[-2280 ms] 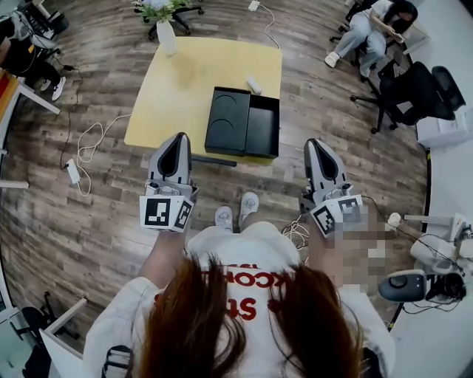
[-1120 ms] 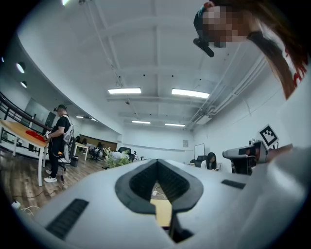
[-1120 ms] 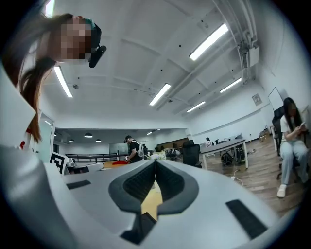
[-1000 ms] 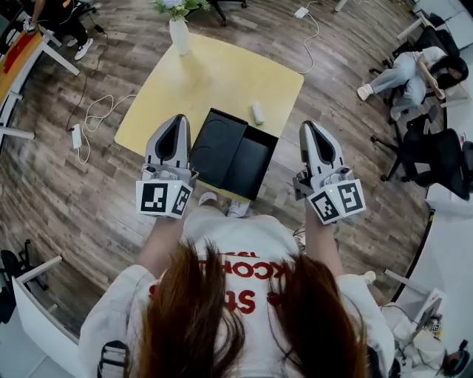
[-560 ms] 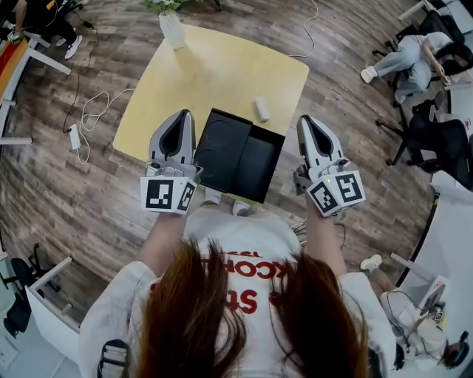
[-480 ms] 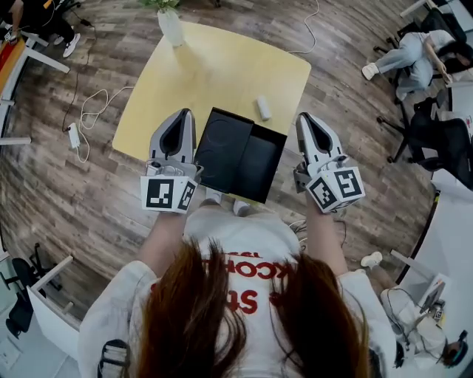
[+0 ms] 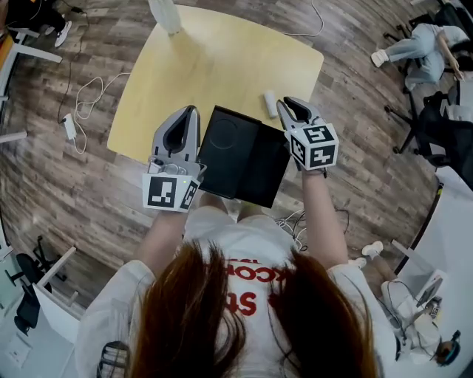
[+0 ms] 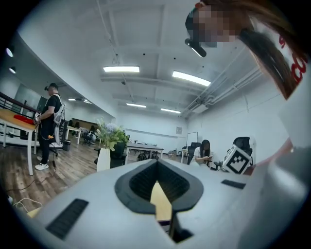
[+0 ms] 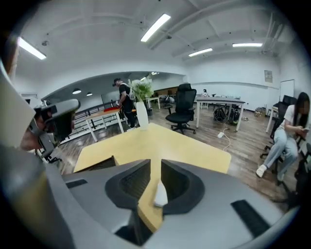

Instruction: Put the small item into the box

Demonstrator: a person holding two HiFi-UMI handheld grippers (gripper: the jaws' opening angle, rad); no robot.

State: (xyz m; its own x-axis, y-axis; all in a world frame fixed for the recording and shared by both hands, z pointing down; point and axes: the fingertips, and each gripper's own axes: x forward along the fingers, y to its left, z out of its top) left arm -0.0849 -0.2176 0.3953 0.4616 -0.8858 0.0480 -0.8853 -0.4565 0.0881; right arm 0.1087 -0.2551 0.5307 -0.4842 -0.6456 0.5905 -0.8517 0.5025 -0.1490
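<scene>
- The grey left gripper [image 7: 186,112] hung at the table's near edge with its jaws clenched on nothing, apparently parked clear.
- The open black rectangular box [image 7: 255,166] lay between both grippers, ready for loading.
- The small white oblong item [image 7: 270,104] lay on the yellow table [image 7: 214,66], just beyond the box.
- The grey right gripper [image 7: 284,105] aimed at the item, its jaws opening and not yet gripping it.

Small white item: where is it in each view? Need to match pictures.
Head view: small white item on the yellow table, just past the black box's far right corner.
Left gripper view: not in it.
Right gripper view: low centre, seen through the right claw, its jaws opening.
Shared landmark: white vase, in all three.
</scene>
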